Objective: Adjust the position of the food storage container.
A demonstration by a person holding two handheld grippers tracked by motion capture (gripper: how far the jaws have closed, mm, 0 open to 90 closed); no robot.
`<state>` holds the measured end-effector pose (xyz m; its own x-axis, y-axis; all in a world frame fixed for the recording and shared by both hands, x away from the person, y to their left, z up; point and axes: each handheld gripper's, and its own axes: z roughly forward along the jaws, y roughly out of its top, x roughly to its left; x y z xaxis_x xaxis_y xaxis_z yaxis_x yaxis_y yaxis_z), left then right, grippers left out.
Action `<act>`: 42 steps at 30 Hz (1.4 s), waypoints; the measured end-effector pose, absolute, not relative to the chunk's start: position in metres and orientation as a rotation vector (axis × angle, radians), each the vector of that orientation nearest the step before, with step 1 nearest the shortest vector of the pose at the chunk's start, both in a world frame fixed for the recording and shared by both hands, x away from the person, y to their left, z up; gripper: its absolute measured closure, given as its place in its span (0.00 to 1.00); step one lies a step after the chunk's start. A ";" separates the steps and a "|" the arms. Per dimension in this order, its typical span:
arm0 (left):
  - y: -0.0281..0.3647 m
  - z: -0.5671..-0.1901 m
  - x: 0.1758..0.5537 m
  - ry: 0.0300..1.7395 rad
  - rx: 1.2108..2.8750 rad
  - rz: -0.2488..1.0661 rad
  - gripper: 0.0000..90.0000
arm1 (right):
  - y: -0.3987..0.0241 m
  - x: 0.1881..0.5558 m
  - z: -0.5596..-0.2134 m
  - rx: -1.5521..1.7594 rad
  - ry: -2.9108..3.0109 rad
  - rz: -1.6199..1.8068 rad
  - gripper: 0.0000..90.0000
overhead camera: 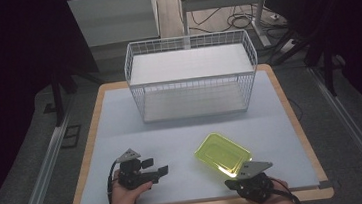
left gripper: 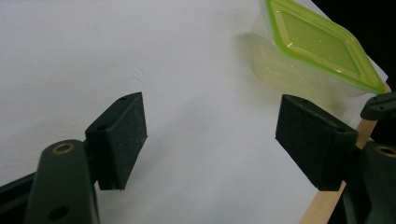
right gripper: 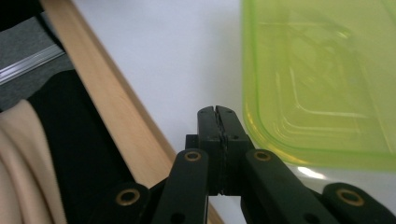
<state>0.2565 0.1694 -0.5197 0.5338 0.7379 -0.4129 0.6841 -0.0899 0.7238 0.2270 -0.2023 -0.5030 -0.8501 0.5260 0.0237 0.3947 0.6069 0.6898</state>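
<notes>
A clear yellow-green plastic container [overhead camera: 222,153] with its lid on lies on the white table cover at the front right. It also appears in the left gripper view as the container [left gripper: 313,51] and in the right gripper view as the container [right gripper: 322,74]. My left gripper [overhead camera: 155,167] rests at the front left, held by a hand, jaws wide open and pointing right toward the container; nothing lies between its pads [left gripper: 121,135]. My right gripper [right gripper: 217,114] sits at the table's front edge just beside the container's near corner, jaws shut on nothing. From above, the right gripper [overhead camera: 251,175] touches the container's near edge or nearly so.
A white wire basket [overhead camera: 191,76] with a shelf stands at the back centre of the table [overhead camera: 283,137]. The wooden table edge [right gripper: 112,116] runs close to my right gripper. Cables and a stand's legs lie on the floor behind.
</notes>
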 end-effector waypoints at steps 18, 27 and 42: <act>0.169 -0.520 0.257 1.180 1.810 0.071 0.27 | -0.244 0.255 -0.503 0.920 2.550 1.033 1.00; 0.168 -0.520 0.257 1.178 1.812 0.070 0.27 | -0.256 0.265 -0.503 0.951 2.509 0.985 1.00; 0.168 -0.518 0.257 1.178 1.810 0.073 0.27 | -0.305 0.281 -0.490 1.107 2.444 1.001 1.00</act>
